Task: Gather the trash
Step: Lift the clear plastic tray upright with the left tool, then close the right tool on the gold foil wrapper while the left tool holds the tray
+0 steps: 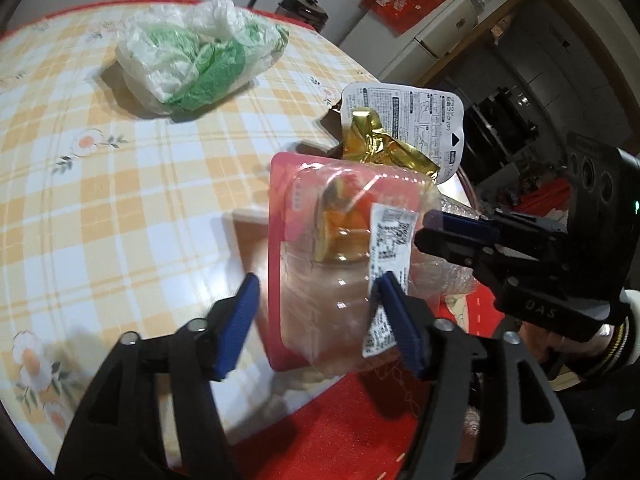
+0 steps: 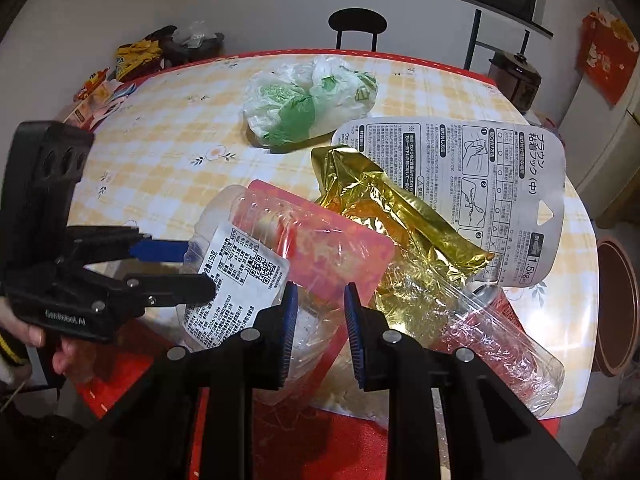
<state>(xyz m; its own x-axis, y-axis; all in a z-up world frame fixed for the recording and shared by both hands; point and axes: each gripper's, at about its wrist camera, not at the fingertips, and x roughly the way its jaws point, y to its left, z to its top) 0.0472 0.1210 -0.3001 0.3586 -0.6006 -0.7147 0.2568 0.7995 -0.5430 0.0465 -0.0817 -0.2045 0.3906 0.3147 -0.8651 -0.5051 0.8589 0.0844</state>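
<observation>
Left gripper [image 1: 316, 320] spread open around a clear plastic food container [image 1: 344, 264] with a pink backing, not pinching. Right gripper [image 2: 320, 332] open too, fingers either side of its near edge. Gold foil wrapper [image 2: 400, 216] and printed card [image 2: 480, 176] just behind, crumpled plastic bag [image 2: 312, 100] farther back on checked tablecloth [image 2: 168, 152].

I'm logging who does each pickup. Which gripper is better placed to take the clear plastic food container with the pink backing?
Left, probably. The left gripper is open, its blue fingers either side of the clear plastic food container with pink backing. The right gripper sits at its edge, jaws narrower, beside the crumpled gold foil wrapper.
</observation>
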